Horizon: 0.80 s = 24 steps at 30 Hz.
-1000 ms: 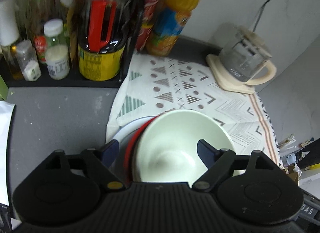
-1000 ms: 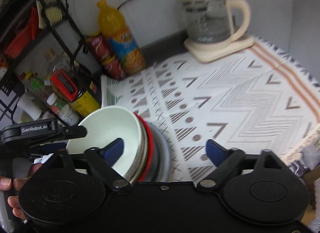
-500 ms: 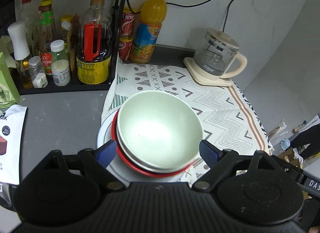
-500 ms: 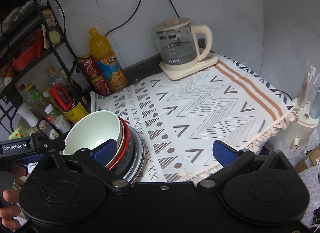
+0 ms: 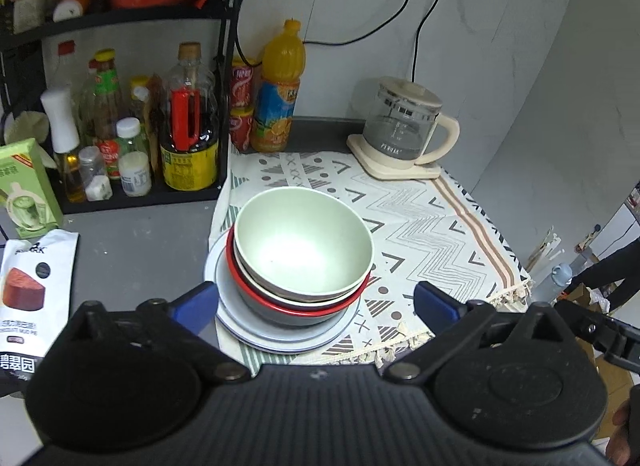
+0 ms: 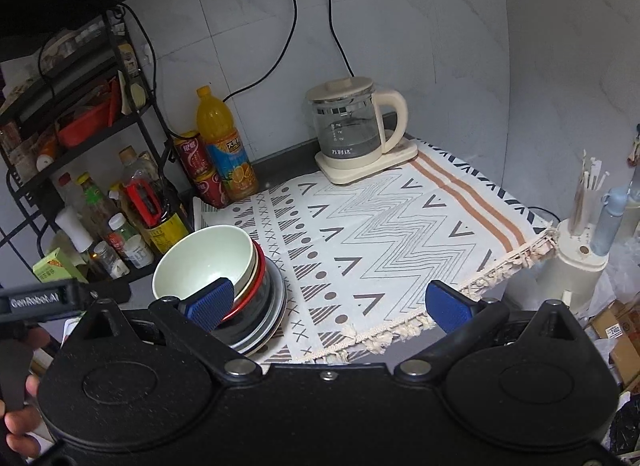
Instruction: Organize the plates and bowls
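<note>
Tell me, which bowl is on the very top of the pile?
The pale green bowl. It sits inside the red-rimmed bowl, above the plates.

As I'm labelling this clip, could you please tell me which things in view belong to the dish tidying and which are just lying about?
Belonging to the job:
- pale green bowl
- red-rimmed bowl
- grey plates

Just lying about:
- glass kettle
- orange drink bottle
- red cans
- condiment rack
- patterned cloth
- snack packet

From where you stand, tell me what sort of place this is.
Most likely a small home kitchen counter: a rack of sauce bottles, a glass kettle plugged into the wall, and stacked bowls on plates.
</note>
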Motion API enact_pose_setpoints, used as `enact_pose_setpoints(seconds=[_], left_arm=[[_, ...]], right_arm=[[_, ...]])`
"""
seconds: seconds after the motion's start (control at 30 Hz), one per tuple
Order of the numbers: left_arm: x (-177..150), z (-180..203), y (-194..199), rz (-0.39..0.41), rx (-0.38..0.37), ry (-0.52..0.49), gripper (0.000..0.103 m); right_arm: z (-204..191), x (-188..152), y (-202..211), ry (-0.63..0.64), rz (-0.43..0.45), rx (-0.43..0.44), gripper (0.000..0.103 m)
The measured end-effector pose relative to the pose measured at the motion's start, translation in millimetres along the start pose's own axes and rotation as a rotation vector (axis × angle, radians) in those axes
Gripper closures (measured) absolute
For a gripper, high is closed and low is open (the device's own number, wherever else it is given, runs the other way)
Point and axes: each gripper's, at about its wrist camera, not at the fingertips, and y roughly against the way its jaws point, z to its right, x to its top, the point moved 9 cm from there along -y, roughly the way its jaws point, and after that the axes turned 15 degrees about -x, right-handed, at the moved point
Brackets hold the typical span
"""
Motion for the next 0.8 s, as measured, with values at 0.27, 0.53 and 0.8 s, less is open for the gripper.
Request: enact_pose_setpoints(seconds=[0.27, 0.53, 0.8], left_arm=[[-17.1, 10.1, 27.1, 0.009, 0.003, -0.054, 0.0], [-31.2, 22.2, 46.8, 0.03, -0.018, -0.102, 0.0], [-40.5, 21.8, 53.4, 0.007, -0.021, -0.087, 0.0]], right_arm=[[1.7, -7.4, 30.5, 0.019, 0.051, 0.0, 0.0], [-3.3, -13.2, 53.1, 0.036, 0.086, 0.01, 0.0], [-12.5, -21.3, 67.1, 0.057, 0.098, 0.035, 0.0]])
